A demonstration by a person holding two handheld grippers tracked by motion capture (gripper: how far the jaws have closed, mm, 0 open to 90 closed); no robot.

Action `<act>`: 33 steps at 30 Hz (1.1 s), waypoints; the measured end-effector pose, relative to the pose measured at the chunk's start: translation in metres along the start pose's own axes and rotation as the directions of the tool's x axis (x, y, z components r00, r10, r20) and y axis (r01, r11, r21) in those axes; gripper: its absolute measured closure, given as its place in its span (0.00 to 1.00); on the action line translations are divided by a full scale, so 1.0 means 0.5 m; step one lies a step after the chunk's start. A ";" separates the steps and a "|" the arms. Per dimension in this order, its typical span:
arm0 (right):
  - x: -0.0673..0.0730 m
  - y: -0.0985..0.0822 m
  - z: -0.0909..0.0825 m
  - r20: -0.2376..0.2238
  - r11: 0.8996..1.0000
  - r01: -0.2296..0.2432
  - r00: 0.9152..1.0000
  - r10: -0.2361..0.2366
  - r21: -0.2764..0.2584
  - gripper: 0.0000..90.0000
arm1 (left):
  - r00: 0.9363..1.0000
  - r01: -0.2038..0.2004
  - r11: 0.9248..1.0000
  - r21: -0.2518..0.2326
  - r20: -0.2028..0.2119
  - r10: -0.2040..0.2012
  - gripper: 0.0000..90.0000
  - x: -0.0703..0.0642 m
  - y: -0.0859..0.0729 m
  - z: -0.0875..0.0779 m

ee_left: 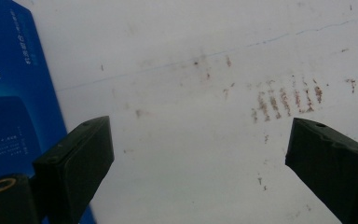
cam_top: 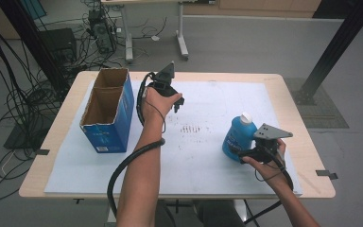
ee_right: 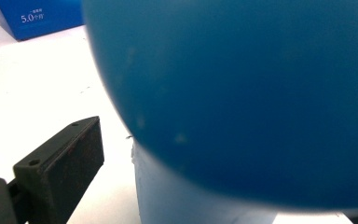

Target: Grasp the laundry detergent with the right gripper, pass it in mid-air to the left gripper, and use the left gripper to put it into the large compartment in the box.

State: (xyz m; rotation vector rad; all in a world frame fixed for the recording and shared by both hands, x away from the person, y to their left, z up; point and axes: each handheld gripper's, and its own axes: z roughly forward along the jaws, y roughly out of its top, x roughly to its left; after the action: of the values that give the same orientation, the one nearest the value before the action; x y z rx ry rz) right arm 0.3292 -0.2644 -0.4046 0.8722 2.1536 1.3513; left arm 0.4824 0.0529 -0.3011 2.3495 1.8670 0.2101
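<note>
Blue bottle (cam_top: 238, 137) upright on worktop (cam_top: 208, 156), right gripper (cam_top: 240, 152) at its base, jaws spread around it, grip not clear. Left gripper (cam_top: 178, 101) wide, holding nothing, cardboard box (cam_top: 108, 111) just beside it.

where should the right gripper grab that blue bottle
Probably around the blue bottle's wide body, coming in level from the person's side. It stands upright with its white cap on top, and the right gripper sits low against it there, one jaw apart from it.
</note>
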 end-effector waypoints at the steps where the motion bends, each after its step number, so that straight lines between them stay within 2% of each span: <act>1: 0.000 0.000 0.000 0.000 1.000 0.000 1.000 0.000 0.000 0.02 | 1.000 0.000 1.000 -0.001 0.000 0.000 0.09 0.000 0.000 0.000; 14: 0.000 -0.003 0.005 -0.006 1.000 -0.006 1.000 0.006 0.000 0.05 | 1.000 -0.003 1.000 0.002 0.001 0.003 0.09 0.001 0.000 0.002; 25: -0.001 -0.007 0.007 -0.014 1.000 -0.005 1.000 0.004 -0.006 0.17 | 1.000 -0.005 1.000 0.002 0.001 0.005 0.09 0.000 0.001 0.003; 33: -0.002 -0.012 0.008 -0.016 1.000 -0.005 1.000 0.005 -0.011 0.23 | 1.000 -0.008 1.000 0.003 0.000 0.008 0.09 0.000 0.000 0.002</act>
State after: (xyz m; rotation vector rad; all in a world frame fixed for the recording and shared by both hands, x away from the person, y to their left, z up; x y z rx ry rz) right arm 0.3309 -0.2647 -0.4117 0.8659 2.1555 1.3752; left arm 0.4827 0.0527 -0.3023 2.3598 1.8594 0.2084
